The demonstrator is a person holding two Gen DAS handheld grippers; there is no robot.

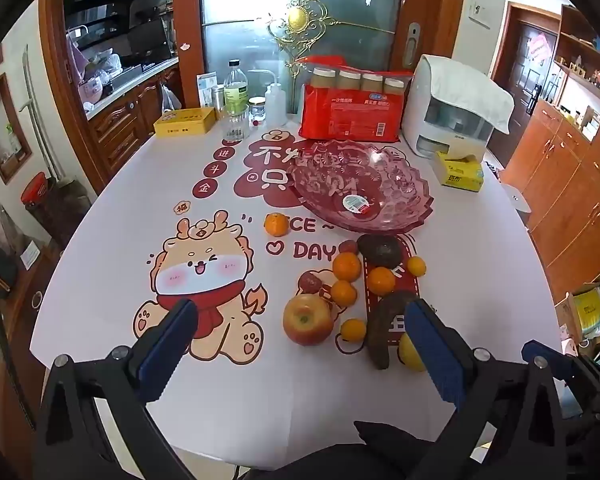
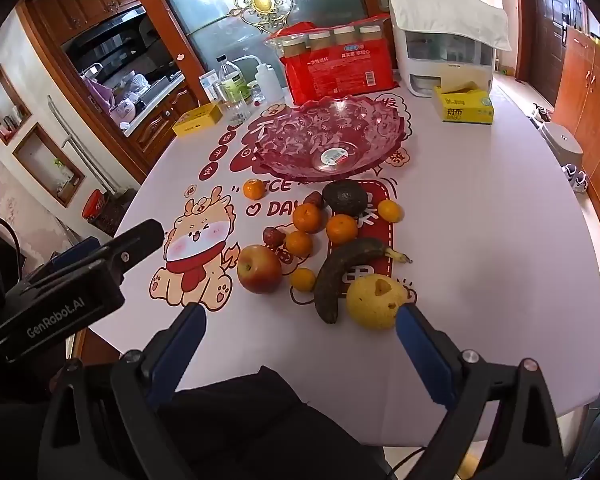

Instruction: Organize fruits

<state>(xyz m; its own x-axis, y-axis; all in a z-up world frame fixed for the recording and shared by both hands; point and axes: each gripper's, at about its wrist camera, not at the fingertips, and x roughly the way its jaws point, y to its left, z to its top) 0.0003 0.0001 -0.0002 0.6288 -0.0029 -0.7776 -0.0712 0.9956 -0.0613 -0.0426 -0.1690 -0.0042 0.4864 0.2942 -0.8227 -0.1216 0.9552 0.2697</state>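
Observation:
An empty pink glass bowl [image 1: 360, 184] [image 2: 332, 140] stands mid-table. In front of it lie loose fruits: a red apple [image 1: 308, 320] [image 2: 259, 269], a blackened banana [image 1: 382, 328] [image 2: 340, 276], a yellow pear [image 2: 374, 300] [image 1: 410, 354], a dark avocado [image 1: 380, 250] [image 2: 344, 197], several small oranges [image 1: 346, 267] [image 2: 308, 217] and two red dates [image 1: 310, 282] [image 2: 273, 236]. One orange [image 1: 277, 225] [image 2: 253, 189] lies apart to the left. My left gripper [image 1: 300, 344] is open and empty above the near table edge, before the apple. My right gripper [image 2: 300, 344] is open and empty, near the pear.
At the table's back stand a red pack of jars [image 1: 354, 108], bottles [image 1: 236, 92], a yellow tin [image 1: 185, 121], a white appliance under a cloth [image 1: 452, 112] and a yellow box [image 1: 460, 172]. Wooden cabinets [image 1: 572, 184] line the right. The left gripper's body [image 2: 60, 292] shows at left.

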